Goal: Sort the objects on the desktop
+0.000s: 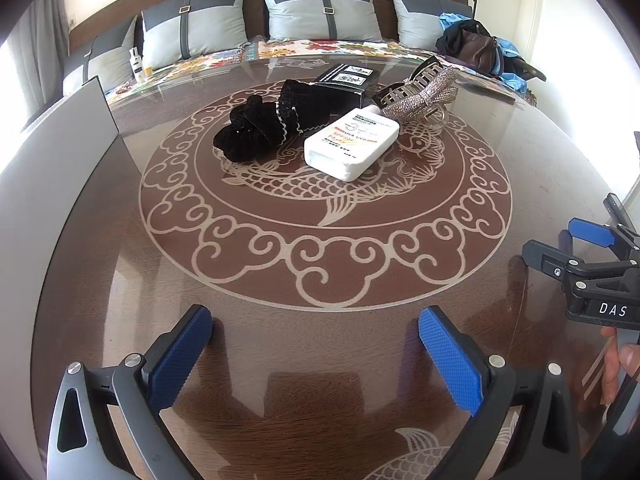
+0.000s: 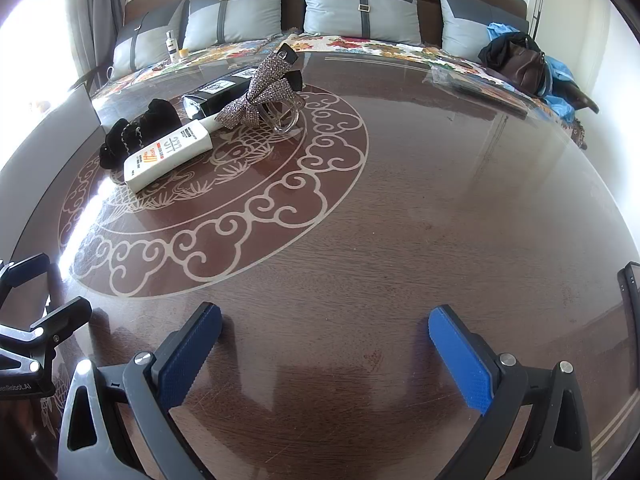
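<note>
Your left gripper [image 1: 316, 356] (spread, empty, like the right gripper [image 2: 326, 356]) is nearer the flat white plastic sunscreen bottle [image 1: 352, 144], lying straight ahead, long axis slanting away rightward.

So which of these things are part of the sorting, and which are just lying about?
To sort, on the table:
scrunchie
sunscreen tube
black box
rhinestone bow clip

Lying about, on the sofa behind:
cushions
small bottle
brown bag
blue cloth
</note>
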Motion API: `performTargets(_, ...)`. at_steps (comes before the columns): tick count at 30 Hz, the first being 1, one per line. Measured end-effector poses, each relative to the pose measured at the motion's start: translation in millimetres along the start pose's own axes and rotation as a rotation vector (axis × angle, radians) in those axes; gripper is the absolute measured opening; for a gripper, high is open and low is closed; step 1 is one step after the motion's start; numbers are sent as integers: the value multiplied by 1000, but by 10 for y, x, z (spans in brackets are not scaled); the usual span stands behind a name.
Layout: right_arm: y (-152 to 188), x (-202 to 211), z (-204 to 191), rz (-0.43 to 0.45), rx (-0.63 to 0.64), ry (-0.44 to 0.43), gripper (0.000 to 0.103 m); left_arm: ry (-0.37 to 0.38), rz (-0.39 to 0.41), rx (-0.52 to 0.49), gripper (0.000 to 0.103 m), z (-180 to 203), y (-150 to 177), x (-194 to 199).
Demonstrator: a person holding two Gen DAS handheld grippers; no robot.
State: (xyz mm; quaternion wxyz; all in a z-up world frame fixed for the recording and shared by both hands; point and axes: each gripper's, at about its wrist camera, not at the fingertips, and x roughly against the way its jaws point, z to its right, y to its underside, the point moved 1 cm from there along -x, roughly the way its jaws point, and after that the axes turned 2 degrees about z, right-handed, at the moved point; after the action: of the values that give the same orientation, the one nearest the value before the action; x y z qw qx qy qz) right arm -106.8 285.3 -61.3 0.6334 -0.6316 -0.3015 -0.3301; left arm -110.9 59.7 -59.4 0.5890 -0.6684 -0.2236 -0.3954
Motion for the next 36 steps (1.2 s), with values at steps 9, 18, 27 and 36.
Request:
performTargets(9,0,1,0,0,0,0,103,0,0,0,103,-2,2,3)
performTargets(18,-2,0,1,0,0,0,103,34,-32,3,103,-206,-80,-33)
performTargets(27,-2,-1,1,-1,0,-1,103,33,-18,-8,103,-672,-1156,-330)
performTargets(36,-1,-1,0,-1,0,-1,103,73,-177,-52,72,-479,-1502,-1020)
